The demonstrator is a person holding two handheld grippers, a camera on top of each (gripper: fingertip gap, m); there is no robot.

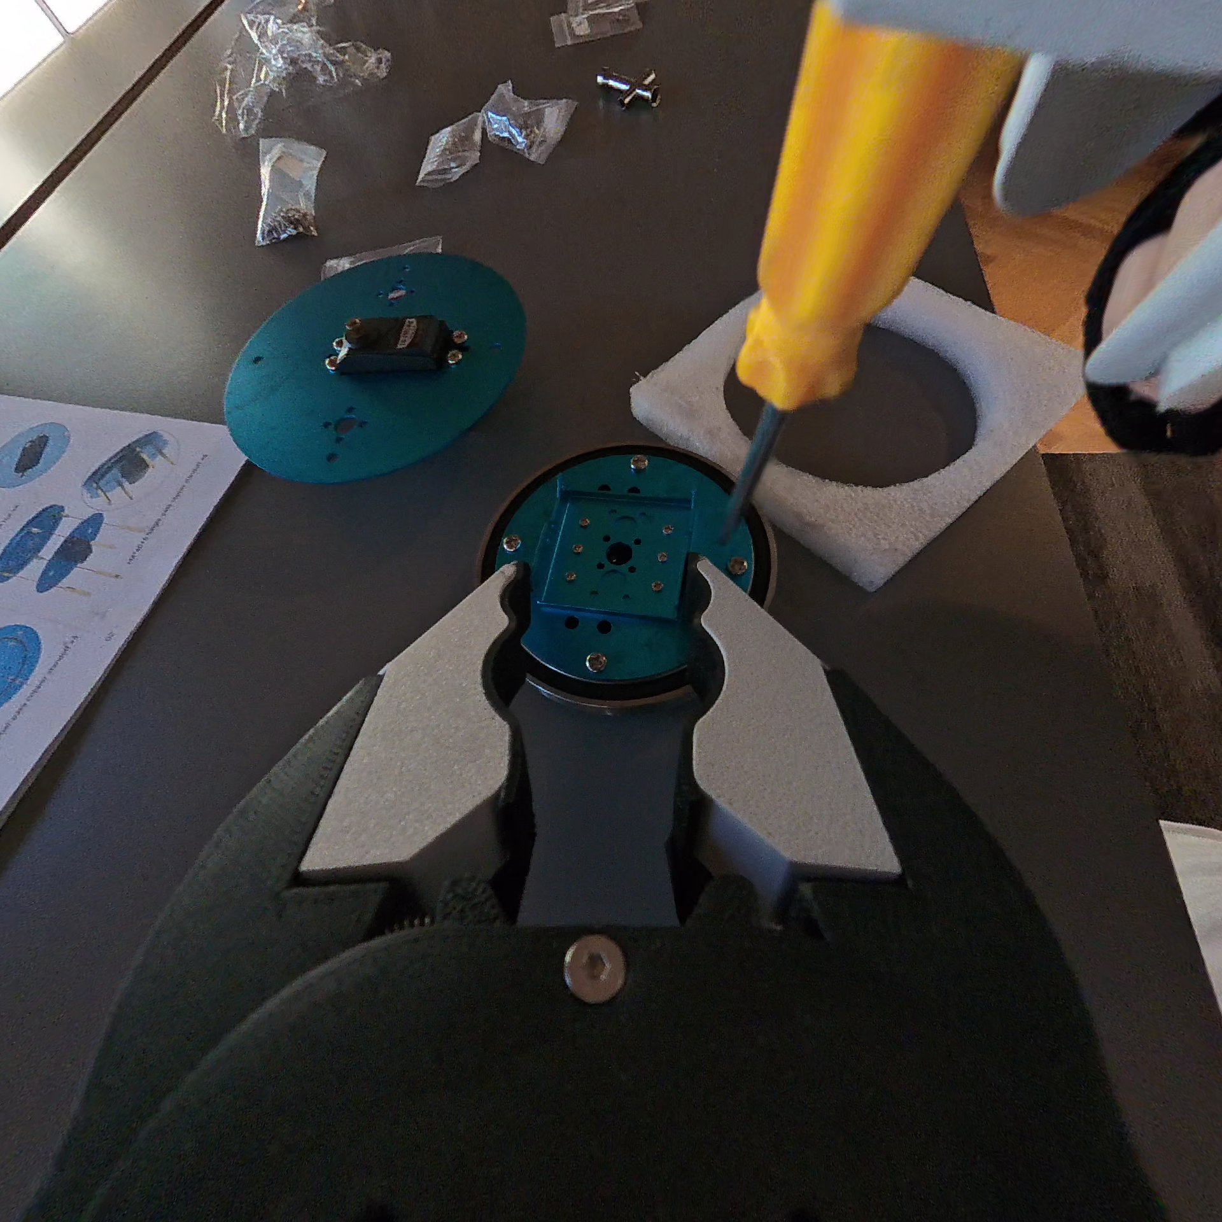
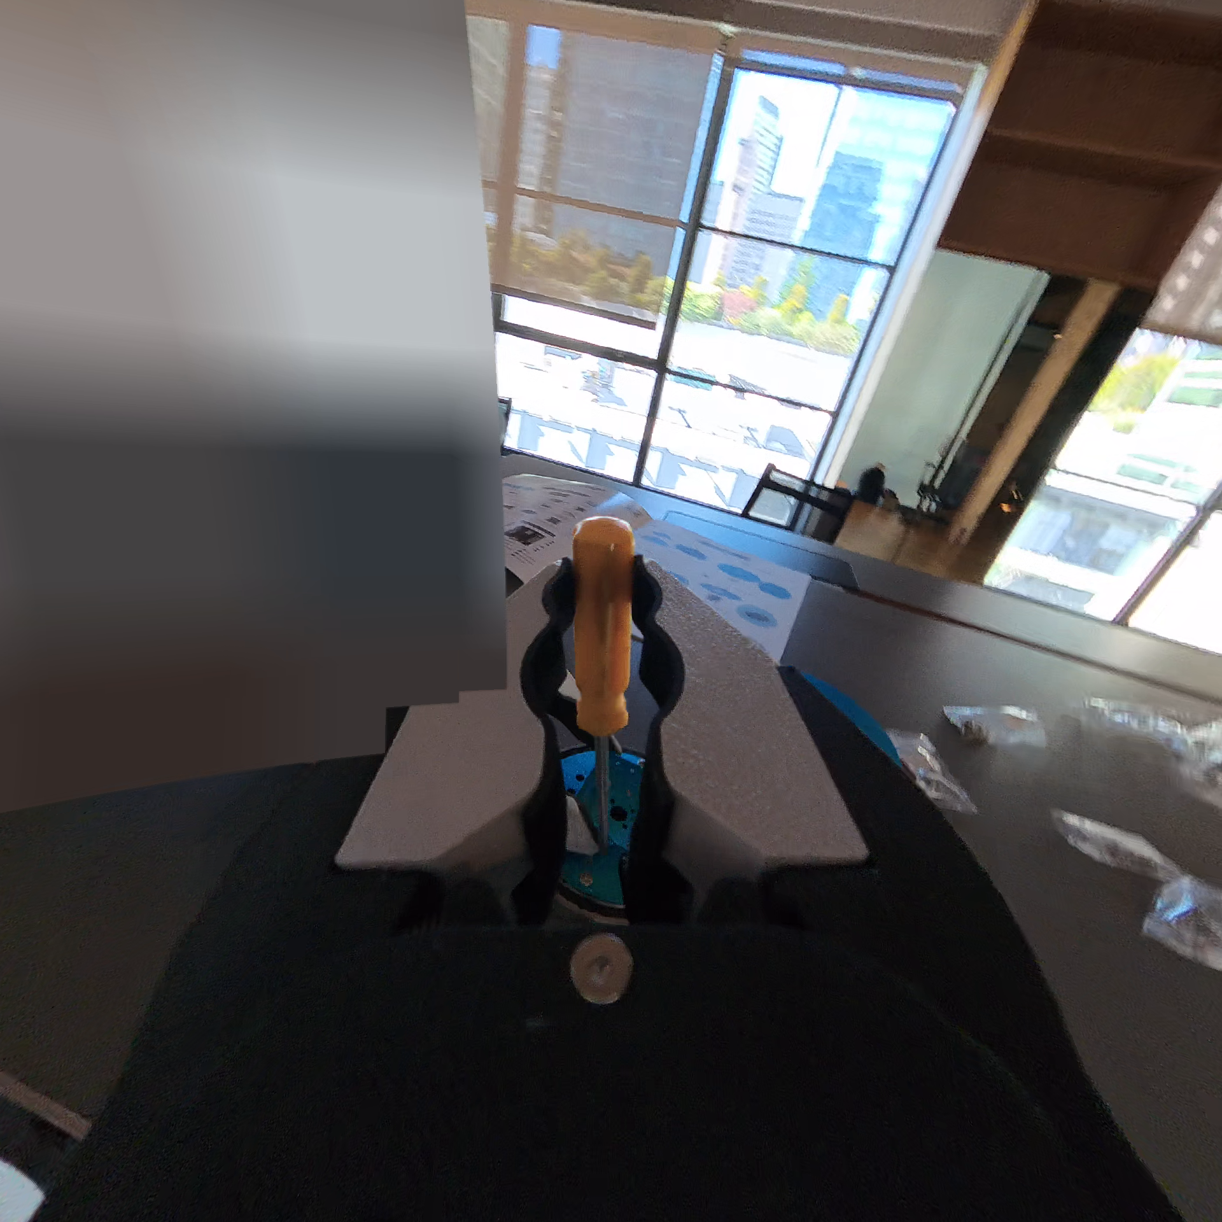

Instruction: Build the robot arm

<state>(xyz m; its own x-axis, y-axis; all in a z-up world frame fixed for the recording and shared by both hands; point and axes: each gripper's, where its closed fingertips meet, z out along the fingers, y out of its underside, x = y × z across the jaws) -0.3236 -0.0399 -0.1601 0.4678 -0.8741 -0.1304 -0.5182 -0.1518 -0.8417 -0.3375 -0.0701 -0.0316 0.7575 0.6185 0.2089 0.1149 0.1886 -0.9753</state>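
Note:
A round blue plate assembly (image 1: 635,654) with a square blue bracket (image 1: 615,555) on top sits on the dark table (image 1: 926,727). My left gripper (image 1: 608,572) has its two grey fingers closed against the bracket's sides. My right gripper (image 2: 602,570) is shut on a yellow-handled screwdriver (image 2: 598,635), held shaft down. In the left wrist view the screwdriver (image 1: 859,198) comes in from the upper right. Its tip touches the blue plate near the right-hand screw (image 1: 737,564). The blue plate also shows between the fingers in the right wrist view (image 2: 595,873).
A larger blue disc (image 1: 297,423) carrying a black servo (image 1: 397,344) lies to the left. A white foam square (image 1: 859,535) with a round hole lies right behind the assembly. An instruction sheet (image 1: 79,529), small bags of screws (image 1: 291,192) and a metal cross wrench (image 1: 628,89) lie about. The gap from one gripper's tips to the other's is roughly 12 cm.

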